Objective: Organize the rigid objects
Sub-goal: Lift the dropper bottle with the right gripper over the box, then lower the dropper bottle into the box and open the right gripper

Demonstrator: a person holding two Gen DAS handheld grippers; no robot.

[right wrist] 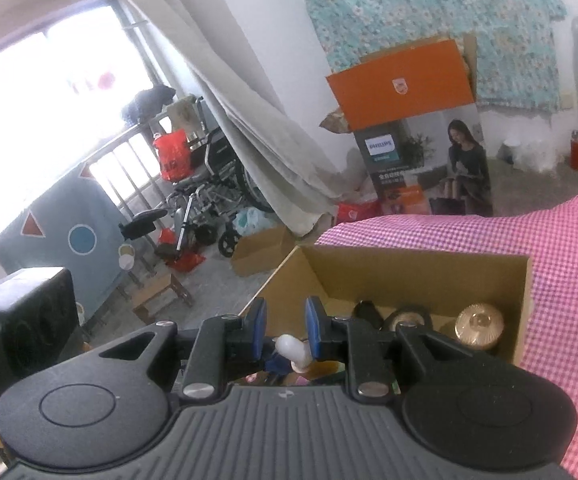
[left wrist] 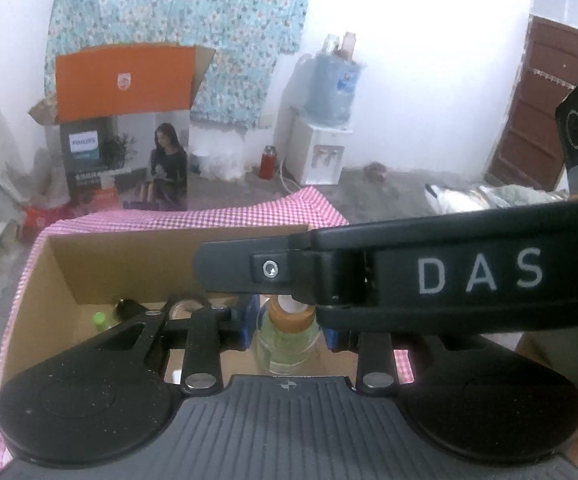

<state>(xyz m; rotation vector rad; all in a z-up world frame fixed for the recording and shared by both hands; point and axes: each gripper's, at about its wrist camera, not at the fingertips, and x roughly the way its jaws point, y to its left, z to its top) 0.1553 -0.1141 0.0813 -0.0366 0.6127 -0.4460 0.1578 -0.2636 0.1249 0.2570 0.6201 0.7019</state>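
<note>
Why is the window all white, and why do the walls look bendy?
In the right wrist view the window is blown out by daylight, so nothing outside shows; the curtain beside it curves because the fisheye lens bends straight lines. In the left wrist view the wall glares white too, the door leans, and the right gripper's body crosses close and soft-edged.

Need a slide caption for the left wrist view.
Left gripper holds a clear bottle over the cardboard box.
</note>
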